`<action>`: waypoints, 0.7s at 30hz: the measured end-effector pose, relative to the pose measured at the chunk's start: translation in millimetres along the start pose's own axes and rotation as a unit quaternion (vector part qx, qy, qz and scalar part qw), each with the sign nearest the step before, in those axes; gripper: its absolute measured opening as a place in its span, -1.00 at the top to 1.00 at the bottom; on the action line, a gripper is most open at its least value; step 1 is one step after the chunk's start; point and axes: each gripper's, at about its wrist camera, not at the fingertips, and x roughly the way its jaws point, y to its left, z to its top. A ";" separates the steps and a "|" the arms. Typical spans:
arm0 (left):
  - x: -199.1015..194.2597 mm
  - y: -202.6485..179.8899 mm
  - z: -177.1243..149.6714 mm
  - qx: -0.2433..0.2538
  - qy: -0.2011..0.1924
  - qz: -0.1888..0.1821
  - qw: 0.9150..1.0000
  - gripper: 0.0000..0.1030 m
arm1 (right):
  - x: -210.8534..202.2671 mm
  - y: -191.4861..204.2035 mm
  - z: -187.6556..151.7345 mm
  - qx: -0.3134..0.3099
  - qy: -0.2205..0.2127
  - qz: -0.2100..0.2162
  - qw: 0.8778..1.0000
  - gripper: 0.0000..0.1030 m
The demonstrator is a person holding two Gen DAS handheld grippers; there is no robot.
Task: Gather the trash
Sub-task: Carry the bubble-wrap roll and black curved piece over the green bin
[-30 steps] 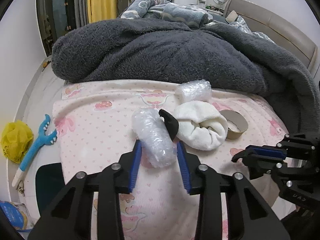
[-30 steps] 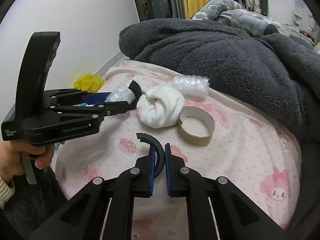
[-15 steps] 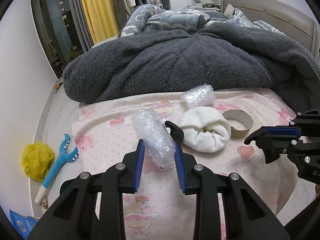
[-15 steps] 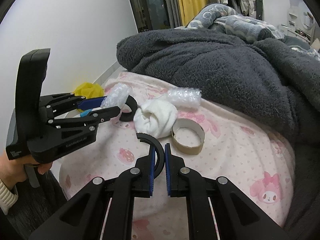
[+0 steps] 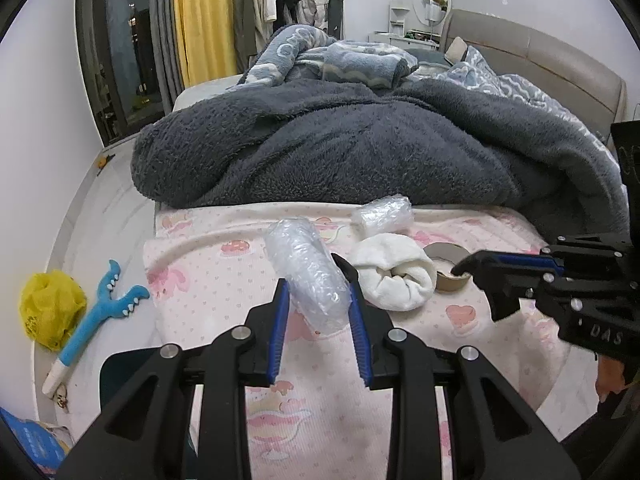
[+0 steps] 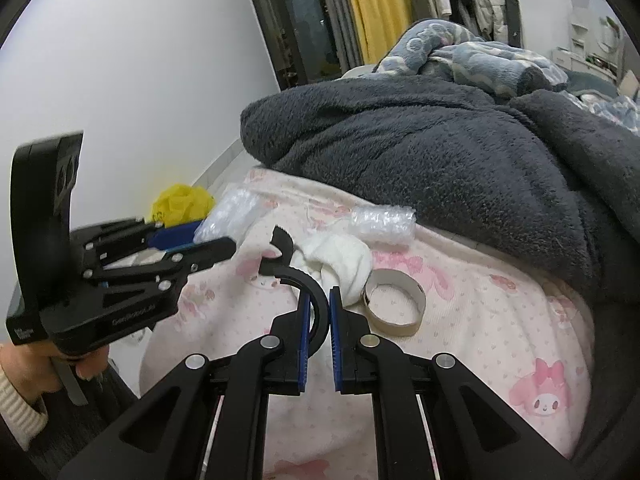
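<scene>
left claw clamps a clear bubble-wrap roll, right claw a black curved plastic piece; ahead, a cardboard tape ring and smaller bubble-wrap wad remain.

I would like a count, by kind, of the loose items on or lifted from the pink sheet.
Bubble wrap rolls: 2, one held in the left claw, one lying.
Black curved pieces: 1, in the right claw.
White cloth bundles: 1.
Cardboard rings: 1.
Total: 5.

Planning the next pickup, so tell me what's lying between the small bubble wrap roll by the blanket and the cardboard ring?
A balled white sock lies between the small bubble wrap roll and the cardboard ring; the right wrist view shows it.
</scene>
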 end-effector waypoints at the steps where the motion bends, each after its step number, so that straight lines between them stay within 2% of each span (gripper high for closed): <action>1: -1.6 2.1 -0.2 -0.002 -0.001 0.001 1.000 0.38 | 0.1 -1.3 1.0 0.004 -0.001 -0.001 1.000 0.82; 7: -10.3 11.8 -2.2 -0.008 -0.007 0.012 1.000 0.38 | 0.3 -3.8 8.9 0.029 -0.008 0.002 1.000 0.82; 21: -26.4 52.1 -16.1 -0.045 -0.008 0.024 0.999 0.38 | 17.5 41.3 35.2 0.015 -0.018 0.038 0.999 0.82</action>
